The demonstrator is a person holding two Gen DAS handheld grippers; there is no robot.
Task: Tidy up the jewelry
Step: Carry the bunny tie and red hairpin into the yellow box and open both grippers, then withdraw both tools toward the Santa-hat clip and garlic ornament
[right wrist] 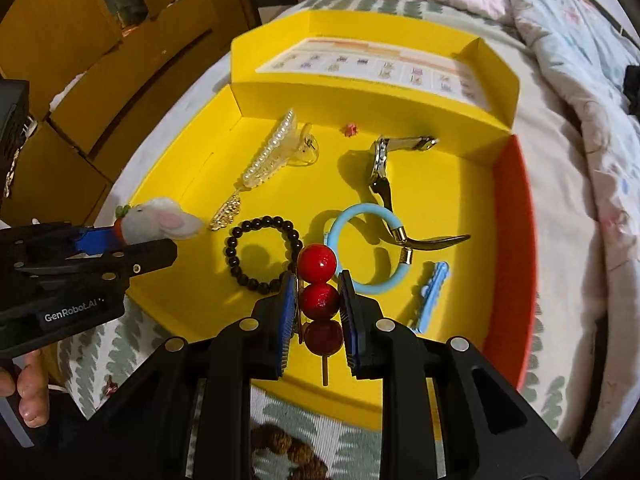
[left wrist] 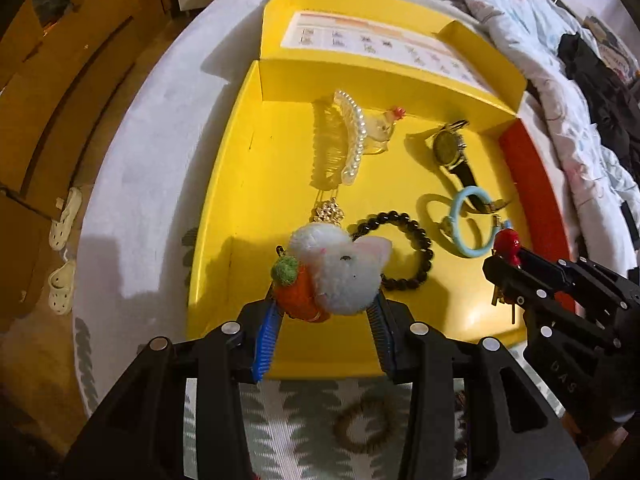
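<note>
The left claw [left wrist: 326, 312] is gripping a fluffy rabbit clip [left wrist: 340, 268], its ears pointing away from the claw over the yellow box [left wrist: 224, 184] on the bed [left wrist: 132, 168]. The right claw [right wrist: 318, 300] is pinching a red bead hairpin [right wrist: 319, 296], its long axis running along the fingers, top bead forward. Both are hanging above the box's near edge. A black bead bracelet [right wrist: 262, 254] is lying just ahead; the left half of the floor is lying bare beside the pearl hair claw [right wrist: 272, 152].
</note>
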